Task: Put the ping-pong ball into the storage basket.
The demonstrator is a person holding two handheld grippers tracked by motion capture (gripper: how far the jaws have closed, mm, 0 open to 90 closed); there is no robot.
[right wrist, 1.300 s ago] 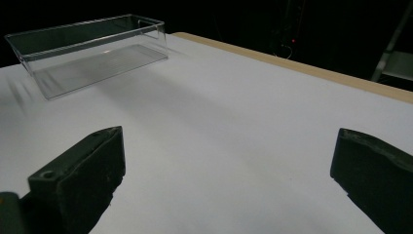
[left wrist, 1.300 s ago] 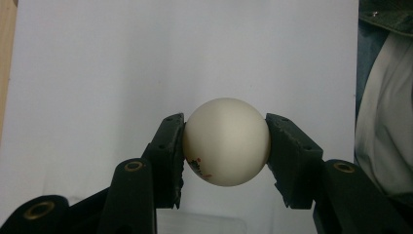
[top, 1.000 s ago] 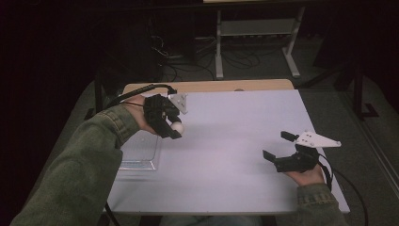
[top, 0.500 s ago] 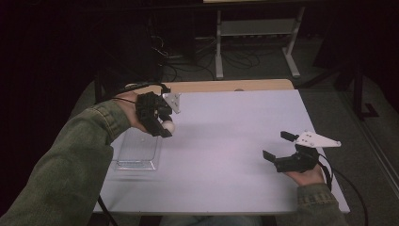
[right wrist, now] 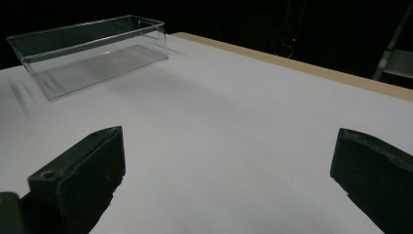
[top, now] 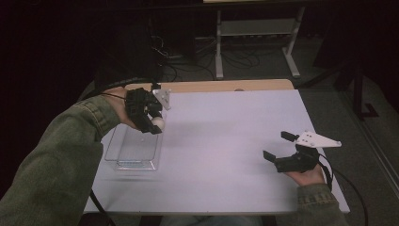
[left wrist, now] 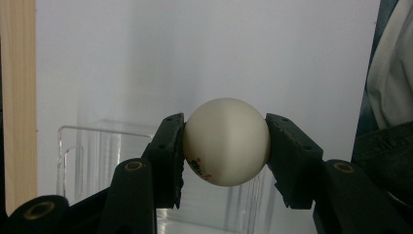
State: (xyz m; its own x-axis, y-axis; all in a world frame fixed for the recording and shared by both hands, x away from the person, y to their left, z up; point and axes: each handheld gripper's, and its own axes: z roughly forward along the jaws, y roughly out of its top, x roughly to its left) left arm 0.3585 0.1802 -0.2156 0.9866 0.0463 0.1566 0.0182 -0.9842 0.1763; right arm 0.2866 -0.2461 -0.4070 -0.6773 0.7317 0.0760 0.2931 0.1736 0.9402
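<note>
Ball (left wrist: 226, 141): smooth, matt off-white plastic. Bin (top: 133, 149) at table's 9 o'clock: clear glossy plastic. Table (top: 226, 141): matt white top, pale wood far edge.

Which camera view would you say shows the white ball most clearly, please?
The left gripper view: the white ball sits close up between the left gripper's fingers, its small printed mark visible. In the high view the ball is a small pale spot above the clear bin's edge.

Left tongs (top: 153, 123) with ball (top: 157, 123) now farther back over tray (top: 132, 162).
</note>
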